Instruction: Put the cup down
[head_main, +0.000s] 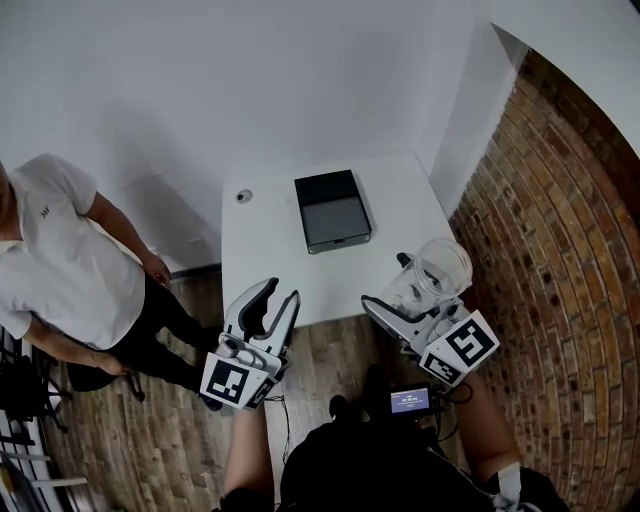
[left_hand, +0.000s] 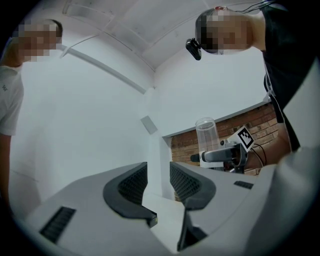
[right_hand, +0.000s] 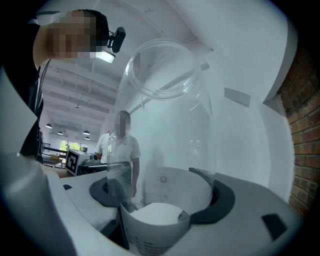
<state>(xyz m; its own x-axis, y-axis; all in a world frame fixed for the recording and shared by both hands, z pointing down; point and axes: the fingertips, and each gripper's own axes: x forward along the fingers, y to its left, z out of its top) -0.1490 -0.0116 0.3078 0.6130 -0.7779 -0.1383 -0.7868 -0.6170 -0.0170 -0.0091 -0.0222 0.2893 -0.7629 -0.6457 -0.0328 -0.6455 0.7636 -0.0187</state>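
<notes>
Right gripper (right_hand: 162, 197) fingers clamp cup (right_hand: 165, 125); left gripper (left_hand: 159, 183) fingers apart, empty. Only head view shows black box (head_main: 333, 210).

A white tabletop (head_main: 272, 255) sits in the middle of the frame, above a wooden floor (head_main: 150, 450). A flat black box (head_main: 332, 210) lies near its centre, with a small round grey disc (head_main: 244, 196) at its upper left.

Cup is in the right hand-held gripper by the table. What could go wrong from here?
The clear cup hangs by the white table, at its near right corner; set down there, it might tip off. The right hand-held gripper grips it low, so the tall cup could wobble on release.
</notes>
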